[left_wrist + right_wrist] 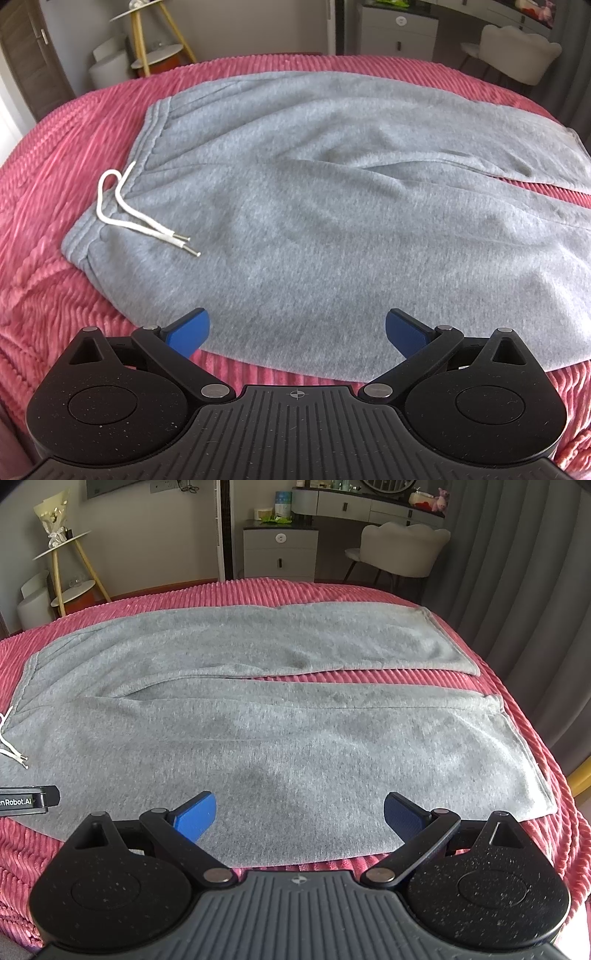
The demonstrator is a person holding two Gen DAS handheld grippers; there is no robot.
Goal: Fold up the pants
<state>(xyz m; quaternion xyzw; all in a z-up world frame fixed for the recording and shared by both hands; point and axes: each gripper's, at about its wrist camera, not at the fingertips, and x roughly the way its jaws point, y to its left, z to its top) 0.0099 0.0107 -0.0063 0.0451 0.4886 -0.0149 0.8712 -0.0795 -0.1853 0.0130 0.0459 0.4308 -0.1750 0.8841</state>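
Observation:
Grey sweatpants point(314, 192) lie spread flat on a pink ribbed bedspread point(48, 184), waistband to the left, both legs side by side running right. A white drawstring point(125, 210) lies on the waistband. My left gripper point(297, 334) is open and empty over the near edge of the pants close to the waist. In the right wrist view the pants point(295, 738) show both legs and their hems at the right. My right gripper point(299, 814) is open and empty over the near leg's edge. The left gripper's body point(29, 799) shows at that view's left edge.
The bedspread point(517, 686) ends just past the leg hems at the right. Beyond the bed stand a yellow-legged side table point(155, 40), a white cabinet point(280, 550), a cream chair point(402, 546) and grey curtains point(517, 572).

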